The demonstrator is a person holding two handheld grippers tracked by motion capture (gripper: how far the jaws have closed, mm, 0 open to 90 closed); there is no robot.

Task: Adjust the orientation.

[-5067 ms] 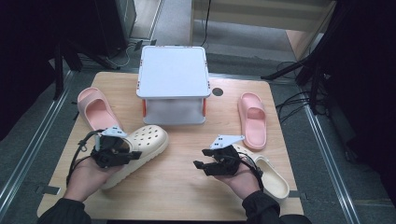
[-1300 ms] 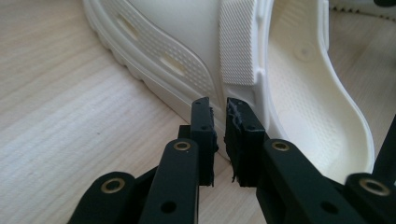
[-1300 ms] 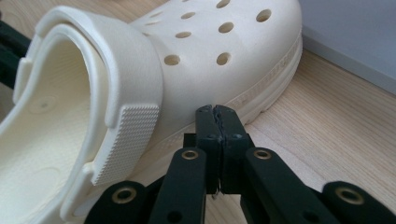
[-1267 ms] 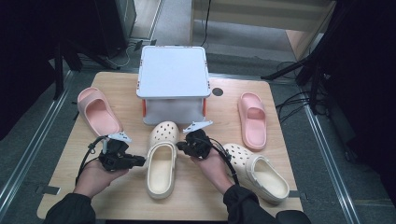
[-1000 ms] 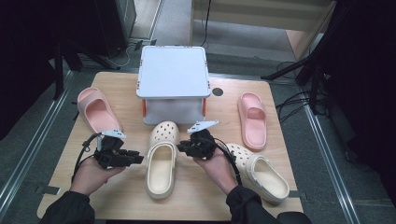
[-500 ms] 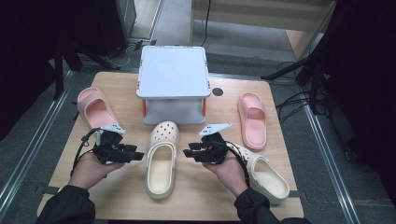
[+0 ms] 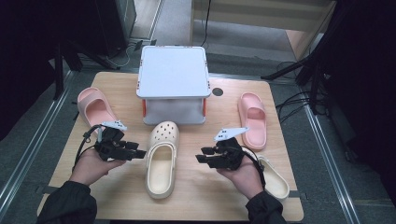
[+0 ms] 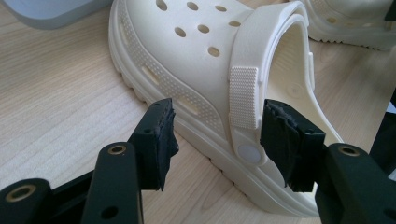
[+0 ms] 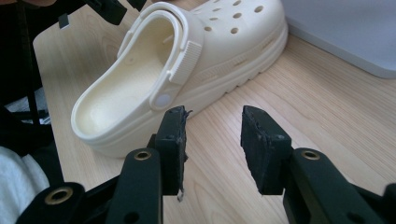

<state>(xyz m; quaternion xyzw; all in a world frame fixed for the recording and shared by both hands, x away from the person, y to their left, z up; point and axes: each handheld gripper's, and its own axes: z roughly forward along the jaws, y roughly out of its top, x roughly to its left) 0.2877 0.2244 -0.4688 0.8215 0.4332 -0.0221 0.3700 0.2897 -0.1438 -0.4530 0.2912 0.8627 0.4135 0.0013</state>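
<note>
The cream clog [image 7: 162, 158] lay upright on the wooden table [image 7: 196, 205], near the middle, its toe pointing far toward the grey box [image 7: 173, 83] and its heel toward the near edge. The toe sat just short of the box's near side.

The left gripper [image 7: 133, 153] rested just left of the clog, held in the person's left hand [image 7: 91, 165]. Its jaws had just been opening and stood released; in the left gripper view [image 8: 217, 140] the clog's side and strap rivet lay between the pads, which did not press on it.

The right gripper [image 7: 201, 158] hung to the right of the clog, apart from it, in the right hand [image 7: 243, 175]. Its jaws had also been opening lately and stood parted with bare table between them; in the right gripper view [image 9: 212, 140] the clog [image 9: 182, 60] lay beyond the tips, untouched.

A second cream clog [image 7: 275, 179] lay at the near right, partly behind the right hand. One pink slipper [image 7: 95, 106] lay at the far left, the other pink slipper [image 7: 252, 118] at the far right, each well apart from the middle clog.
</note>
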